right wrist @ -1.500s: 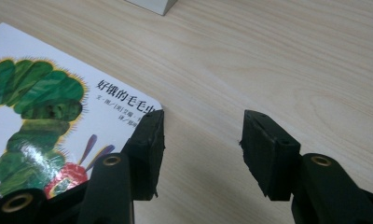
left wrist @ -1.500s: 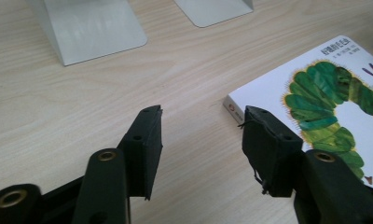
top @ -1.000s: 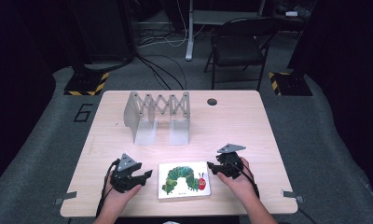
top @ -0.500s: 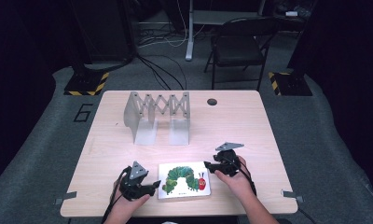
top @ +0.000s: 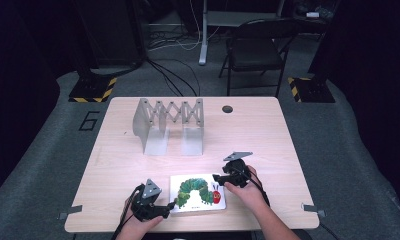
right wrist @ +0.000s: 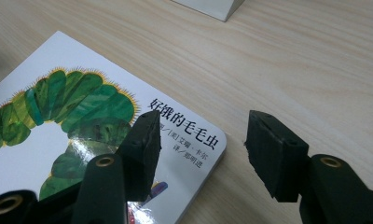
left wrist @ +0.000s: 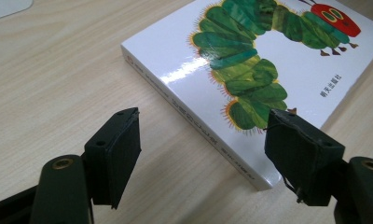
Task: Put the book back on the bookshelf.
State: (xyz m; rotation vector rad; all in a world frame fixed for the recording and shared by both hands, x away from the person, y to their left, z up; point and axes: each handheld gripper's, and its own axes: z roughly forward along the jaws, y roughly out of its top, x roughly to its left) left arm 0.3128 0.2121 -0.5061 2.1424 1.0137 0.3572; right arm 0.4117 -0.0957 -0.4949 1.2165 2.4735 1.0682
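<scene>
Desk [top: 268,130] carries book [top: 197,192] flat near front edge. Grey folding rack [top: 169,125] beyond book. Left hand-held gripper [top: 169,206] spread, straddling book's corner. Right hand-held gripper [top: 217,178] spread at opposite corner.

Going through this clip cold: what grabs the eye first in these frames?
The picture book with the green caterpillar on its white cover, lying flat at the table's near edge. The left gripper and right gripper flank it, both open, each with its jaws astride a corner of the book. Farther back on the table stands a grey metal expanding rack.
</scene>
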